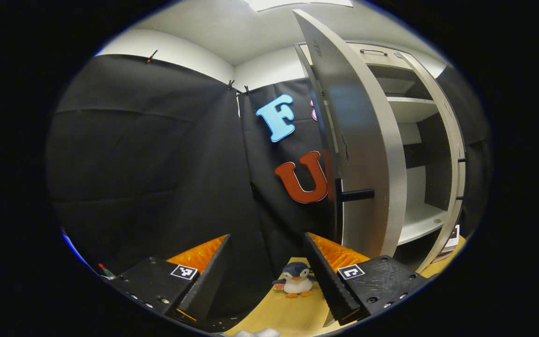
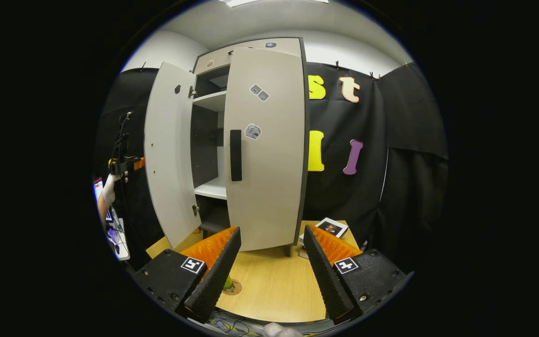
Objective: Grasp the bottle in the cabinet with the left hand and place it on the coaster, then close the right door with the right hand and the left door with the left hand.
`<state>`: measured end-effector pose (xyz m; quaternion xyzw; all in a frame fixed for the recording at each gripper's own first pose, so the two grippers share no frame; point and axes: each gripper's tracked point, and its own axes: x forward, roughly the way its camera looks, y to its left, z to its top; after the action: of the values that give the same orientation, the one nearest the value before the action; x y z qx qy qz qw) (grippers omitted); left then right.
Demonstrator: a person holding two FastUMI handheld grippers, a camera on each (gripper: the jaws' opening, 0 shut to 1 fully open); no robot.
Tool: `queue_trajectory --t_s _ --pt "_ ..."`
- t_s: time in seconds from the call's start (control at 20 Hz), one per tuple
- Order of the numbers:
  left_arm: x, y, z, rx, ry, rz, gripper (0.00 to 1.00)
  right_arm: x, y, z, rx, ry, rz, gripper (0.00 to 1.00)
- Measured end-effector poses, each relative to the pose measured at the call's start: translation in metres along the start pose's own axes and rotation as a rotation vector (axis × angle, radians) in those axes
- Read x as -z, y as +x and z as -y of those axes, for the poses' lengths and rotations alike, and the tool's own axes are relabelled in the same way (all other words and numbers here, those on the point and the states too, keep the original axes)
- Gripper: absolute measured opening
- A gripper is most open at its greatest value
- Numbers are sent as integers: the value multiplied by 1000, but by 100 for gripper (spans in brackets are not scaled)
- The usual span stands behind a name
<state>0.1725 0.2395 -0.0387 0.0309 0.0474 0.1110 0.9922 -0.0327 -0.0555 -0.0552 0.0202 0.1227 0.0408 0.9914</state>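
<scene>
Right gripper view: the right door (image 2: 265, 150) looks shut, and the bottle (image 2: 228, 282) seems parked on the coaster (image 2: 233, 287), mostly hidden. Left door (image 2: 169, 154) remains to be closed. Both grippers (image 1: 265, 276) (image 2: 272, 271) are spread wide, nothing held.

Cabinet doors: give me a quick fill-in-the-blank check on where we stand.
1. In the right gripper view, the right door is shut, while the left door is ____.
2. The right tool is open and holds ____.
3. In the left gripper view, a toy ____ stands on the table between the left tool fingers.

Missing: open; nothing; penguin
</scene>
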Motion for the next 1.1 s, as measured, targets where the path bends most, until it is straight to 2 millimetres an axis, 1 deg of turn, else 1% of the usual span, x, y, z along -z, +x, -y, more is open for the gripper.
queue_trajectory --t_s 0.1,0.15,0.2,0.25,0.3,0.35,0.45,0.75,0.9,1.1 --pt "0 -1 2 -2 9 -5 93 -2 0 0 -16 0 0 83" --pt "-1 -2 4 -1 15 -5 87 -3 0 0 -22 -5 2 83" --pt "-1 -3 4 -5 20 -3 87 -4 -1 1 -26 -11 4 83" --pt "-1 -2 5 -11 23 -1 93 -5 -2 2 -30 -15 8 83" --pt "-2 -3 6 -17 22 0 93 -6 -2 3 -31 -16 12 83" --pt "-2 -4 8 -20 26 -1 89 -5 -4 4 -36 -14 13 83" --pt "-4 -7 13 -21 35 -6 89 -3 -6 5 -44 -7 12 83" --pt "-7 -19 37 3 26 0 89 0 -12 17 -37 0 11 83" --pt "-9 -22 46 8 31 2 89 2 -14 19 -38 4 7 83" --pt "-10 -25 66 44 11 6 89 1 -16 19 -40 -1 8 83"
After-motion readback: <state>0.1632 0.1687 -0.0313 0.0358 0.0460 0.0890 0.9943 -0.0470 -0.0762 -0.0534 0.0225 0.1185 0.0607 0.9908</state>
